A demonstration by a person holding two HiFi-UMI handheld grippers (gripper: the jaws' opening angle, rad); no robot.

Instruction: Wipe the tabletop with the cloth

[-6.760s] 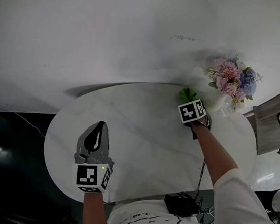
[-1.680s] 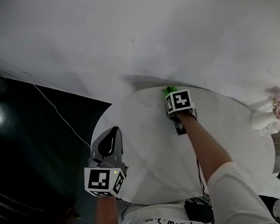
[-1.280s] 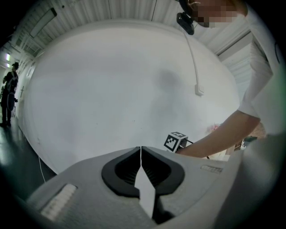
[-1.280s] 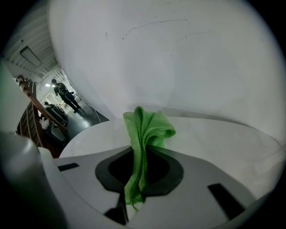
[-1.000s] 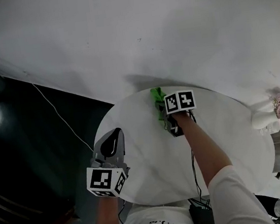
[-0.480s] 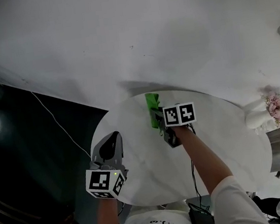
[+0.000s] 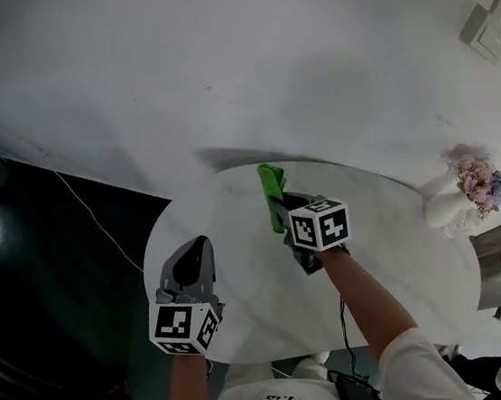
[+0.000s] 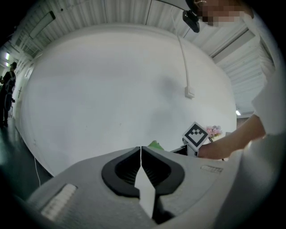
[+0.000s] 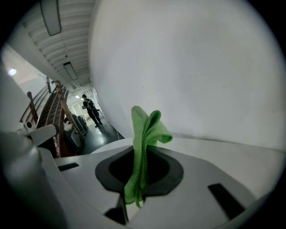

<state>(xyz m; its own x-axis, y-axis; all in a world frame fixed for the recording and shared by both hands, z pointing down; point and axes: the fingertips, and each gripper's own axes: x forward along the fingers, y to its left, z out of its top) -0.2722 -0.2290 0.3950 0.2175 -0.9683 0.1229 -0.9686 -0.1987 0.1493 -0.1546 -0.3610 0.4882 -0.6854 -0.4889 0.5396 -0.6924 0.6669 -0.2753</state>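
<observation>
A green cloth (image 7: 272, 187) (image 9: 145, 138) is clamped between the jaws of my right gripper (image 7: 283, 220) (image 9: 140, 172), which is shut on it. The cloth stands up out of the jaws and rests on the far middle of the round white marble tabletop (image 7: 394, 249). My left gripper (image 7: 191, 260) (image 8: 140, 156) hovers over the table's near left part, shut with nothing between its jaws. In the left gripper view the right gripper's marker cube (image 8: 195, 134) and a bit of the green cloth (image 8: 155, 145) show ahead to the right.
A white vase (image 7: 441, 204) with pink and blue flowers (image 7: 473, 177) stands at the table's right edge. A white wall (image 7: 242, 67) runs behind the table. Dark floor (image 7: 31, 269) lies to the left. A cable (image 7: 342, 315) hangs along my right arm.
Over the frames my right gripper has dragged the cloth from the table's right side by the flowers to the far middle, then slightly toward me. The left gripper stayed put.
</observation>
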